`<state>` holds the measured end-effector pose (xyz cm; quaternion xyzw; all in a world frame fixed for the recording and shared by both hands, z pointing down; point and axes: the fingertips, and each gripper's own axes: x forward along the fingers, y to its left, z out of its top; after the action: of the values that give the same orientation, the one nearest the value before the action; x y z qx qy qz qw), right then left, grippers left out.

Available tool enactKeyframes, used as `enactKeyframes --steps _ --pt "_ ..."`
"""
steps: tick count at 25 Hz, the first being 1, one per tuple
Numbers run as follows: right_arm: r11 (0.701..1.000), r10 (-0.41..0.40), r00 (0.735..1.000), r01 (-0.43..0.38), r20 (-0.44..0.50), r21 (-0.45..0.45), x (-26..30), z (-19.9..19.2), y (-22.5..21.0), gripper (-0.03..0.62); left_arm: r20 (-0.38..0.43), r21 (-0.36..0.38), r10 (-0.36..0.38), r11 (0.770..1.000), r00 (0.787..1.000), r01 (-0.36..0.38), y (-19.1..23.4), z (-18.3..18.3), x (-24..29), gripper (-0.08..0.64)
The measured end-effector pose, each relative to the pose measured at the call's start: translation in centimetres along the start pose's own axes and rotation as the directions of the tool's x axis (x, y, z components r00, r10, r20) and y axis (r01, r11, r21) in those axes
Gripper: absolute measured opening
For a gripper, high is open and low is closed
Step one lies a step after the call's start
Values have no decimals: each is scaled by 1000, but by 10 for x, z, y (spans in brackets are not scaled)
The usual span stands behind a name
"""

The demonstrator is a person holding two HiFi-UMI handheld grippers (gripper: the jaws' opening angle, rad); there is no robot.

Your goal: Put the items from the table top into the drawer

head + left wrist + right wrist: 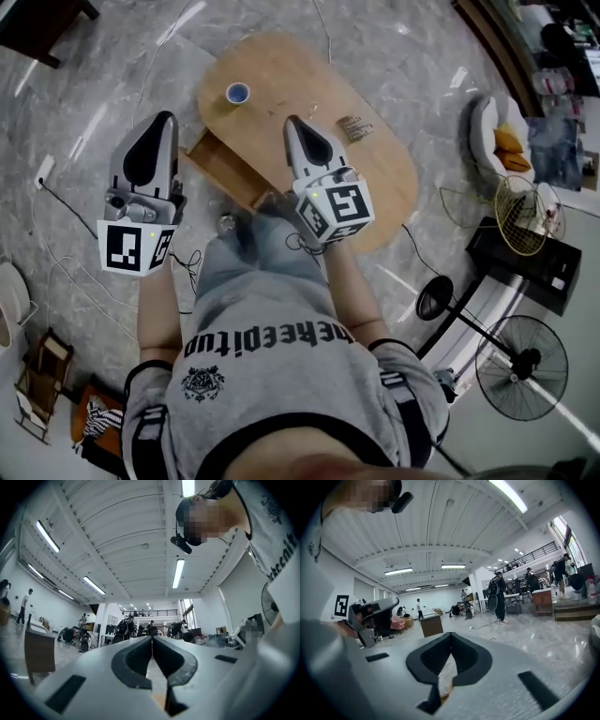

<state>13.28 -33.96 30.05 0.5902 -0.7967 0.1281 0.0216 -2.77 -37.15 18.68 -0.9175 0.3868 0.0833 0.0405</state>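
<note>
Striped packet (355, 127), print unreadable, toward table (281, 66) right edge; blue-rimmed cup (238, 93) near far edge. Left gripper (167, 117), right gripper (292, 122): jaws together, empty.

Left hand-held gripper (167, 118) closed, empty, right hand-held gripper (292, 122) closed, empty

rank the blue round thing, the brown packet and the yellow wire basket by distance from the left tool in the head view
1. blue round thing, upper-left end of the table
2. brown packet, table's right side
3. yellow wire basket, far right, off the table
</note>
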Motion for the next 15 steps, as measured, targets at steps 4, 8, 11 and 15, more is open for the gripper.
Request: enactKeyframes --steps 4,8,11,15 --pt "996 88 991 -87 -97 9 39 -26 -13 5 -14 7 55 998 998 -55 7 -15 14 12" --pt "985 171 966 -171 -191 20 76 -59 -20 5 -26 11 90 996 996 -89 12 -31 26 12" --pt "976 216 940 -217 -263 25 99 -90 -26 5 -29 8 105 994 994 -105 13 -46 31 12" --pt "966 252 899 -257 -357 35 119 -138 -35 12 -53 12 141 990 989 -140 14 -70 33 12"
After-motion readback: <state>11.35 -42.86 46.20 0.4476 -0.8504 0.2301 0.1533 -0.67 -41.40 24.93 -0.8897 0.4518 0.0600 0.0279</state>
